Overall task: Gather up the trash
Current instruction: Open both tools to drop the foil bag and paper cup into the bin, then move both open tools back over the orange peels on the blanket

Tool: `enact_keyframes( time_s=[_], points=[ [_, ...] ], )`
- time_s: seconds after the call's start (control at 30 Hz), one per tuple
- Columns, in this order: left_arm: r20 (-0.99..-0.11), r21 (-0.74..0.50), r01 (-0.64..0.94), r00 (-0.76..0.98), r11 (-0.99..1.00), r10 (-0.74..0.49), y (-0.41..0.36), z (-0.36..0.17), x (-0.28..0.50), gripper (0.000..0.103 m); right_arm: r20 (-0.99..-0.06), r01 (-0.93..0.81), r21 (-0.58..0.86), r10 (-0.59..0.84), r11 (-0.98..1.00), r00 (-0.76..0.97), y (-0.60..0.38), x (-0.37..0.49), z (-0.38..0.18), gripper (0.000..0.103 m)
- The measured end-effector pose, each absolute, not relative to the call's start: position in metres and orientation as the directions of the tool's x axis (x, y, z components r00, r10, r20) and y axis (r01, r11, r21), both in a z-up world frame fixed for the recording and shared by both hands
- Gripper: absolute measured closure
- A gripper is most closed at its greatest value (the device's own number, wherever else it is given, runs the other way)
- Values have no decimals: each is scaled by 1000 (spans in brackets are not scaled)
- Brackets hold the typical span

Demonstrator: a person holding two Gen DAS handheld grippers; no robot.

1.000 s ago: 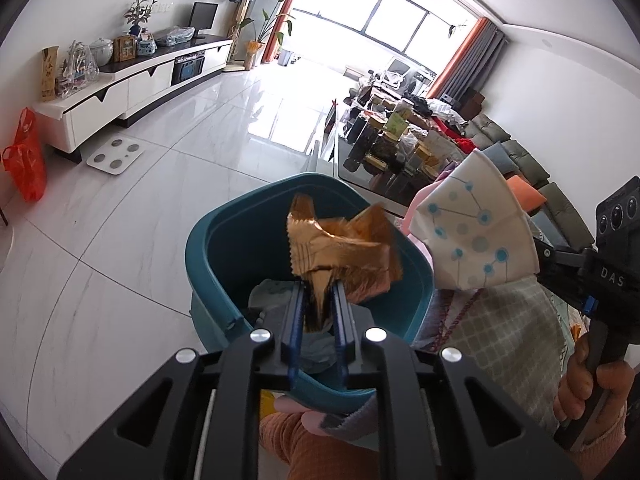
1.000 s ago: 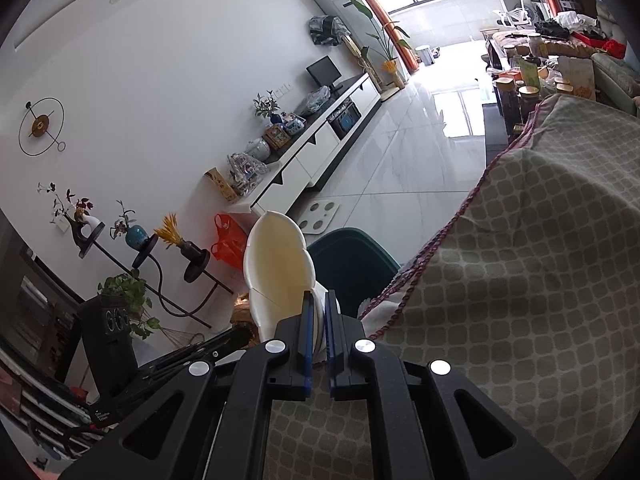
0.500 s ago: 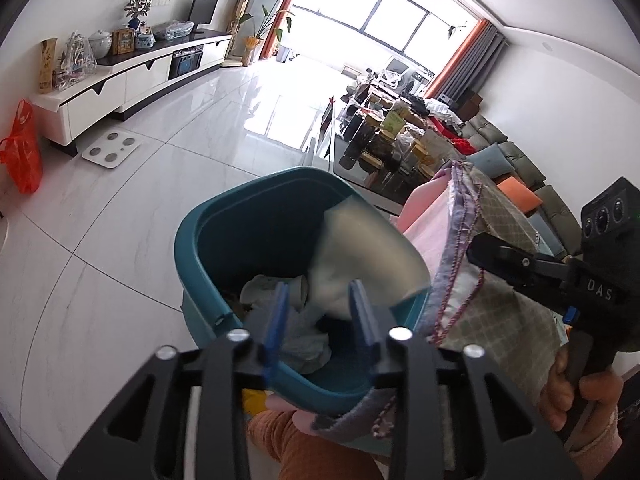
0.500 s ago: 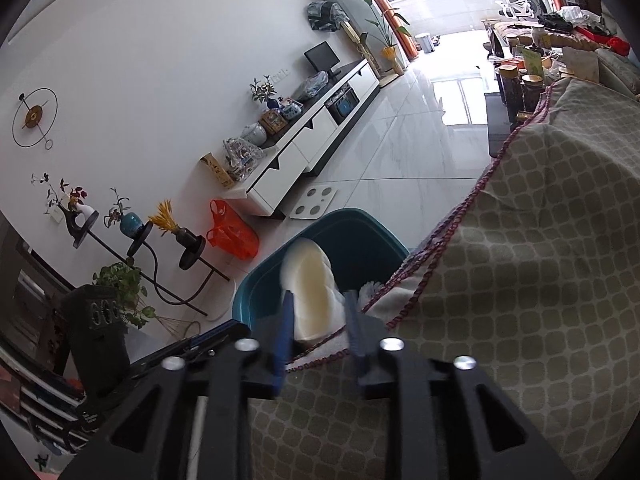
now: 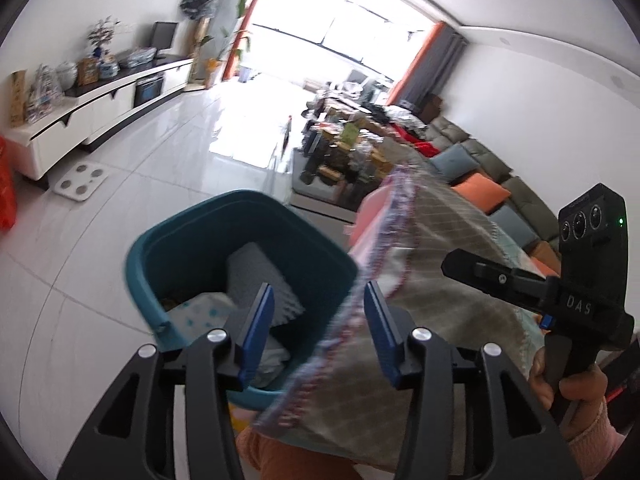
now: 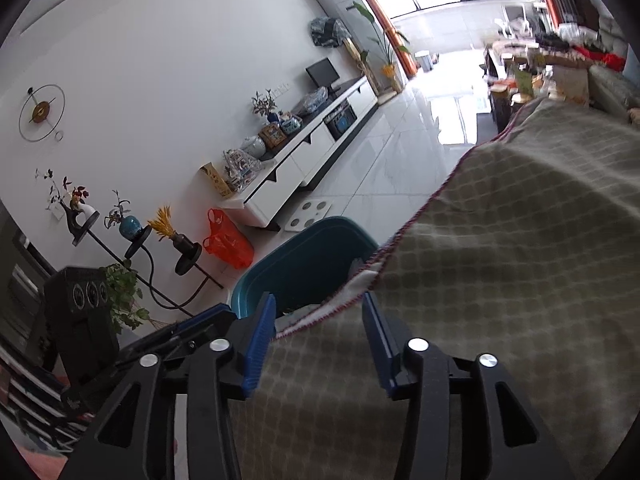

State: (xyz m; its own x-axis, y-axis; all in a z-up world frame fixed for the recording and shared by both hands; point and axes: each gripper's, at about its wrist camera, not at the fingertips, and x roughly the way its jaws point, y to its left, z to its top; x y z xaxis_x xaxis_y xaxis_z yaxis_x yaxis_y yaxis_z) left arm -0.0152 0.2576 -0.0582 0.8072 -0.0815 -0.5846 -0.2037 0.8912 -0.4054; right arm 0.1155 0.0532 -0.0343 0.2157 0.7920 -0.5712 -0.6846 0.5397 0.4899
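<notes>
Left wrist view: the left gripper (image 5: 318, 330) hangs with jaws spread wide and empty over the teal bin (image 5: 192, 240) on the white floor (image 5: 120, 184); white trash (image 5: 256, 280) lies inside it; the right gripper (image 6: 318, 332), jaws apart too, grasps nothing above the checked cloth (image 6: 500, 240), beside the bin (image 6: 304, 260).

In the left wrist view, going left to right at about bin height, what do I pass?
Red bag at the left edge → teal bin → checked cloth → right gripper.
</notes>
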Motion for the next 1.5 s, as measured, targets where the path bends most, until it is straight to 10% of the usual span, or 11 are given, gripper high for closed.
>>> enact_keyframes(
  time_s=[0.73, 1.5],
  points=[
    [-566, -303, 277, 718, 912, -406, 64, -35, 45, 48, -553, -451, 384, 592, 805, 587, -170, 82, -27, 48],
    [-610, -280, 364, 648, 889, -457, -2, -43, 64, 48, -615, -263, 359, 439, 895, 655, -249, 100, -49, 48]
  ],
)
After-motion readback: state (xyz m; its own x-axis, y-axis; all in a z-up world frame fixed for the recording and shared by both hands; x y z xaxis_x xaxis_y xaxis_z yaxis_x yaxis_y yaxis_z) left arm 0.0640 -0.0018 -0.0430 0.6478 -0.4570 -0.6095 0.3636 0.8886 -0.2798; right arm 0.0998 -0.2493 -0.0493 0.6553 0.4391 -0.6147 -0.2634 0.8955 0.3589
